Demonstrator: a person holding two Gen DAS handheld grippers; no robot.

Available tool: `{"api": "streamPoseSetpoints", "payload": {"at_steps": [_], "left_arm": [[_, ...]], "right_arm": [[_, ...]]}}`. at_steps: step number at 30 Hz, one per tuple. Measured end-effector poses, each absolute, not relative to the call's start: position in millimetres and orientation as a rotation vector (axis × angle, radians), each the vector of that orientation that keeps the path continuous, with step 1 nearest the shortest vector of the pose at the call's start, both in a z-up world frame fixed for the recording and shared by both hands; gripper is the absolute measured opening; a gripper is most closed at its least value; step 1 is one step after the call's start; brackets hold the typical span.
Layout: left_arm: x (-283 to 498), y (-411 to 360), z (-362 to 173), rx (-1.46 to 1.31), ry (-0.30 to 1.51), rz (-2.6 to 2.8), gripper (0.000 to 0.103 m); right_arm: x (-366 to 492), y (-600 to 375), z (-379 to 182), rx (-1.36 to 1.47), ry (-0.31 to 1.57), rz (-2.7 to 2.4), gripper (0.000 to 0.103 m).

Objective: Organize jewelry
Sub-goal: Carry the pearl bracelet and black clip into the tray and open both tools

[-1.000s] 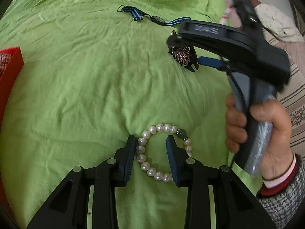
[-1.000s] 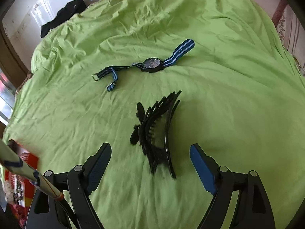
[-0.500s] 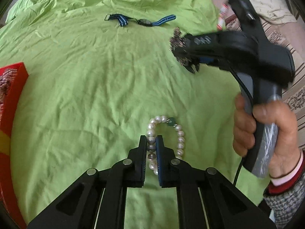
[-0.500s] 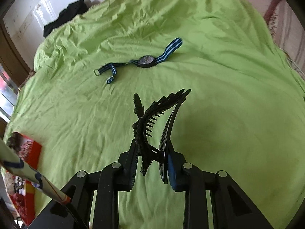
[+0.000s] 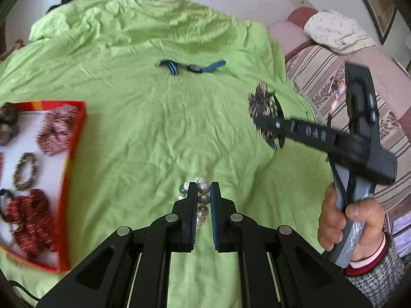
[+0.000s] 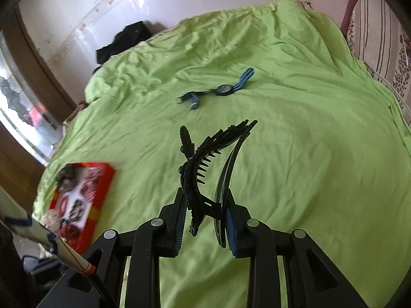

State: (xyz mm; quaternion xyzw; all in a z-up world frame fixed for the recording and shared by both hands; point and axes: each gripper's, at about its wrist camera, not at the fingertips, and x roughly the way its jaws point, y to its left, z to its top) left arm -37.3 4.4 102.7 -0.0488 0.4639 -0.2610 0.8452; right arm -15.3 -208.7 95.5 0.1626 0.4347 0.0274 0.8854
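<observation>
With both pieces now coming up off the green sheet [image 5: 143,138], I am pinching the pearl bracelet [image 5: 203,200] in my left gripper [image 5: 203,192] at lower centre and the black hair clip [image 6: 205,169] in my right gripper [image 6: 205,205], ready for carrying to the red tray [image 5: 74,138] at left.

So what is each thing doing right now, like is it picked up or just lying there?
Left tool: shut on the pearl bracelet.
Pearl bracelet: pinched between the pads, lifted off the green sheet.
Right tool: shut on the black hair clip.
Black hair clip: held up, sticking out forward.
Wristwatch: lying flat on the sheet, strap spread out, untouched.
Red box: open, with scrunchies and a beaded bracelet inside.
</observation>
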Motion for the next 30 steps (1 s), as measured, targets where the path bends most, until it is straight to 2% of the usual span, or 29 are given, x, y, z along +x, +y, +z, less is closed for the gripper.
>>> {"api": "streamPoseSetpoints", "payload": {"at_steps": [9, 19, 30], "left_arm": [[-55, 82, 143, -0.133, 0.908, -0.462, 0.009], [-19, 182, 180, -0.080, 0.849, -0.269, 0.009], [52, 234, 141, -0.122, 0.936, -0.183, 0.009]], "right_arm": [[-45, -158, 115, 0.323, 0.888, 0.155, 0.030], [-35, -82, 119, 0.316, 0.900, 0.310, 0.030], [11, 30, 91, 0.240, 0.976, 0.490, 0.030]]}}
